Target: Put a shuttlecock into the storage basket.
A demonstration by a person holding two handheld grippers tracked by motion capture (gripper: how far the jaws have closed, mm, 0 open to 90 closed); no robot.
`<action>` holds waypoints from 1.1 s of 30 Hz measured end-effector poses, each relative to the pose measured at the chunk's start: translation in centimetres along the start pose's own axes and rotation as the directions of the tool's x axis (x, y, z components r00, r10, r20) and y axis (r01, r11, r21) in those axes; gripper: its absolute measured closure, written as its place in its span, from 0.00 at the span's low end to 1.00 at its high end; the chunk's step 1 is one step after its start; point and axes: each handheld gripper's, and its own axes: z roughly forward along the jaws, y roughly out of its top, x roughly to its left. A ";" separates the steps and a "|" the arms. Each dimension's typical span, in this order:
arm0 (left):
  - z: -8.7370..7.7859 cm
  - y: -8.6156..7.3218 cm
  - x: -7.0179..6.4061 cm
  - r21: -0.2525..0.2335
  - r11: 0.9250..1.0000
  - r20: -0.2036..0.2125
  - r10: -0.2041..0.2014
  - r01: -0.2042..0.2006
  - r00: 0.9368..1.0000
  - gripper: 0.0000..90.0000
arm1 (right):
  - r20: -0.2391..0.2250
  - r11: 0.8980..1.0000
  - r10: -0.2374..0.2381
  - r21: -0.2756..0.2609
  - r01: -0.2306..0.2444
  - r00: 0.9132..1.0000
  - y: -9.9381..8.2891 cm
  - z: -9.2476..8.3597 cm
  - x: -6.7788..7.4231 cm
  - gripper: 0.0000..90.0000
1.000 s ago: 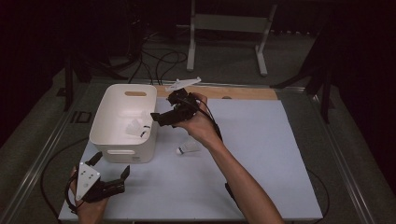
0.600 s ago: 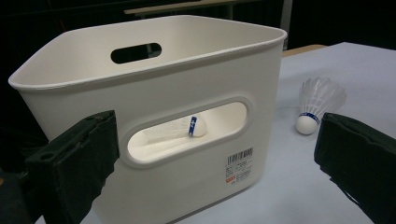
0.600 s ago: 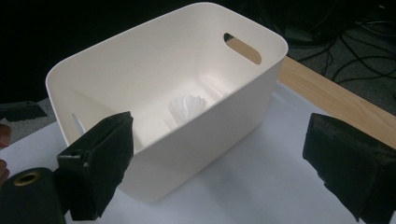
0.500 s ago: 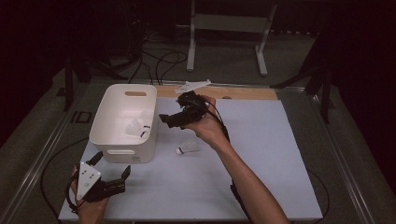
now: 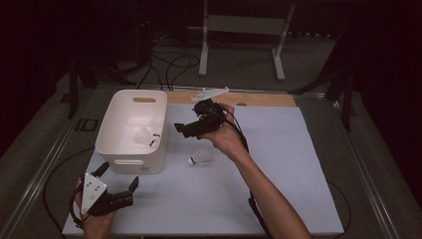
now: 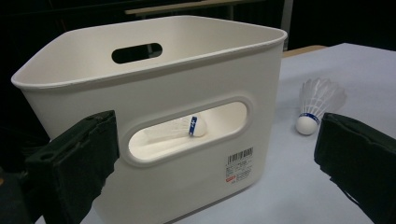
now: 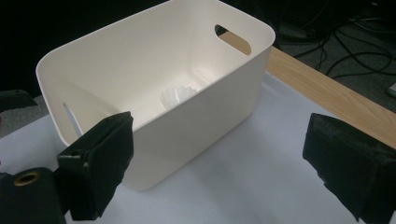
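White shuttlecocks are going into the bin [image 5: 130, 149]: the right gripper [image 5: 186, 130], jaws spread and empty, has drawn back from it toward the shuttlecock [image 5: 199, 158] lying on the bench just right of it. The left gripper [image 5: 119, 191] waits spread, near left.

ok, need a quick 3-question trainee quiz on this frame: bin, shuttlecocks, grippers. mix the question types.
1. True or false: the right gripper is shut on a shuttlecock.
2. Where does the loose shuttlecock lie? A) in the white bin B) on the table beside the bin C) between the left gripper's jaws
3. Fill in: through the bin's handle slot, the left gripper view shows a ______ inside.

Key
1. False: its jaws stand apart with nothing between them.
2. B
3. Shuttlecock: the second shuttlecock lies on its side. The left gripper is open too.
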 end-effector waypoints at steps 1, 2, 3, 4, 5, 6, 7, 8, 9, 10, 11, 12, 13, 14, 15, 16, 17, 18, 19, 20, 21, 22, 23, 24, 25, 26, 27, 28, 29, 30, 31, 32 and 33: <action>0.0 0.0 0.0 0.000 1.000 0.000 0.000 0.000 1.000 0.01 | 0.001 1.000 0.001 0.002 -0.001 1.000 -0.1 0.0 0.0 0.10; 0.1 0.0 0.0 0.001 1.000 0.001 0.001 -0.001 1.000 0.01 | 0.001 1.000 0.001 0.002 -0.001 1.000 -0.2 -0.1 0.0 0.10; 0.1 0.0 0.0 0.002 1.000 0.001 0.001 -0.001 1.000 0.01 | 0.004 1.000 -0.001 0.003 0.001 1.000 -0.3 -0.1 -0.1 0.10; 0.1 0.0 0.0 0.003 1.000 0.001 0.002 -0.002 1.000 0.01 | 0.003 1.000 -0.003 0.002 0.003 1.000 -0.4 -0.2 -0.1 0.10; 0.0 0.0 0.0 0.004 1.000 0.001 0.002 -0.002 1.000 0.01 | 0.002 1.000 -0.001 0.002 0.001 1.000 -0.5 -0.2 -0.2 0.10; 0.0 0.0 0.0 0.003 1.000 0.001 0.003 -0.003 1.000 0.01 | 0.002 1.000 0.000 0.000 0.000 1.000 -0.6 -0.3 -0.2 0.10; 0.0 0.0 0.0 0.003 1.000 0.000 0.003 -0.003 1.000 0.01 | 0.005 1.000 0.002 0.000 -0.002 1.000 -0.7 -0.3 -0.4 0.10; 0.0 0.0 0.0 0.003 1.000 0.000 0.002 -0.002 1.000 0.01 | 0.008 1.000 0.006 0.002 -0.006 1.000 -0.8 -0.4 -0.4 0.10; 0.0 0.0 0.0 0.003 1.000 0.000 0.003 -0.003 1.000 0.01 | 0.010 1.000 0.010 0.002 -0.010 1.000 -1.0 -0.4 -0.6 0.10; 0.0 0.0 0.0 0.003 1.000 0.001 0.003 -0.003 1.000 0.01 | 0.008 1.000 0.014 0.000 -0.014 1.000 -1.1 -0.5 -0.7 0.10; 0.0 0.0 0.0 0.004 1.000 0.001 0.003 -0.003 1.000 0.01 | 0.010 1.000 0.017 -0.001 -0.017 1.000 -1.2 -0.5 -0.8 0.10; 0.1 0.0 -0.1 0.004 1.000 0.001 0.002 -0.002 1.000 0.01 | 0.013 1.000 0.022 -0.001 -0.022 1.000 -1.3 -0.6 -0.9 0.10; 0.1 0.0 -0.1 0.004 1.000 0.001 0.002 -0.002 1.000 0.01 | 0.013 1.000 0.024 -0.002 -0.024 1.000 -1.4 -0.6 -1.0 0.10; 0.1 0.0 -0.1 0.003 1.000 0.001 0.002 -0.002 1.000 0.01 | 0.014 1.000 0.025 0.001 -0.025 1.000 -1.5 -0.6 -1.0 0.10; 0.1 0.0 -0.1 0.003 1.000 0.001 0.002 -0.002 1.000 0.01 | 0.014 1.000 0.026 0.000 -0.026 1.000 -1.6 -0.6 -1.1 0.10; 0.0 0.0 0.0 0.003 1.000 0.000 0.002 -0.002 1.000 0.01 | 0.017 1.000 0.030 -0.003 -0.030 0.999 -1.7 -0.6 -1.2 0.10; 0.0 0.0 0.0 0.002 1.000 -0.001 0.002 -0.002 1.000 0.01 | 0.017 1.000 0.029 -0.004 -0.029 0.999 -1.7 -0.7 -1.3 0.10; 0.0 0.0 0.0 0.003 1.000 -0.001 0.001 -0.001 1.000 0.01 | 0.016 0.999 0.035 -0.004 -0.035 0.999 -1.8 -0.7 -1.3 0.10; 0.0 0.0 0.0 0.003 1.000 -0.001 0.001 -0.001 1.000 0.01 | 0.017 0.999 0.033 -0.004 -0.033 0.999 -1.9 -0.7 -1.4 0.10; 0.0 0.0 0.0 0.003 1.000 -0.001 0.001 -0.001 1.000 0.01 | 0.017 0.999 0.033 -0.004 -0.033 0.999 -1.9 -0.7 -1.4 0.10; 0.0 0.0 0.0 0.003 1.000 -0.001 0.001 -0.001 1.000 0.01 | 0.017 0.999 0.036 0.000 -0.036 0.999 -2.0 -0.7 -1.4 0.10; 0.0 0.0 0.0 0.003 1.000 0.000 0.002 -0.002 1.000 0.01 | 0.017 0.999 0.036 0.000 -0.036 0.999 -2.0 -0.7 -1.4 0.10; 0.0 0.0 0.0 0.003 1.000 0.000 0.003 -0.003 1.000 0.01 | 0.020 0.999 0.032 0.003 -0.032 0.999 -2.3 -0.7 -1.4 0.10; 0.0 0.0 0.0 0.003 1.000 0.000 0.002 -0.002 1.000 0.01 | 0.020 1.000 0.031 0.002 -0.031 0.999 -2.3 -0.7 -1.4 0.10; 0.0 0.0 0.0 0.001 1.000 -0.002 0.000 0.000 1.000 0.01 | 0.023 0.999 0.034 0.003 -0.035 0.999 -2.4 -0.8 -1.4 0.10; 0.0 0.0 0.0 0.000 1.000 -0.003 0.001 -0.001 1.000 0.01 | 0.023 0.999 0.038 0.002 -0.038 0.999 -2.5 -0.8 -1.4 0.10; 0.0 0.0 0.0 0.000 1.000 -0.003 0.001 -0.001 1.000 0.01 | 0.023 0.999 0.038 0.002 -0.038 0.999 -2.5 -0.8 -1.4 0.10; 0.0 0.0 0.0 0.000 1.000 -0.003 0.001 -0.001 1.000 0.01 | 0.025 0.999 0.037 -0.001 -0.037 0.999 -2.5 -0.8 -1.4 0.10; 0.0 0.0 0.0 0.001 1.000 -0.003 0.001 -0.001 1.000 0.01 | 0.024 0.999 0.040 0.000 -0.040 0.999 -2.6 -0.9 -1.4 0.10; 0.0 0.0 0.0 0.000 1.000 -0.003 0.001 -0.001 1.000 0.01 | 0.024 0.999 0.043 0.000 -0.043 0.999 -2.7 -0.9 -1.4 0.10; 0.0 0.0 0.0 0.001 1.000 -0.002 0.004 -0.004 1.000 0.01 | 0.024 0.999 0.042 0.000 -0.042 0.999 -2.8 -0.9 -1.4 0.10; 0.0 0.0 0.0 0.002 1.000 -0.002 0.004 -0.004 1.000 0.01 | 0.020 0.999 0.045 0.001 -0.045 0.999 -2.9 -0.9 -1.4 0.10; 0.0 0.0 0.0 0.002 1.000 -0.002 0.003 -0.003 1.000 0.01 | 0.021 0.999 0.046 0.004 -0.046 0.999 -2.9 -0.9 -1.4 0.10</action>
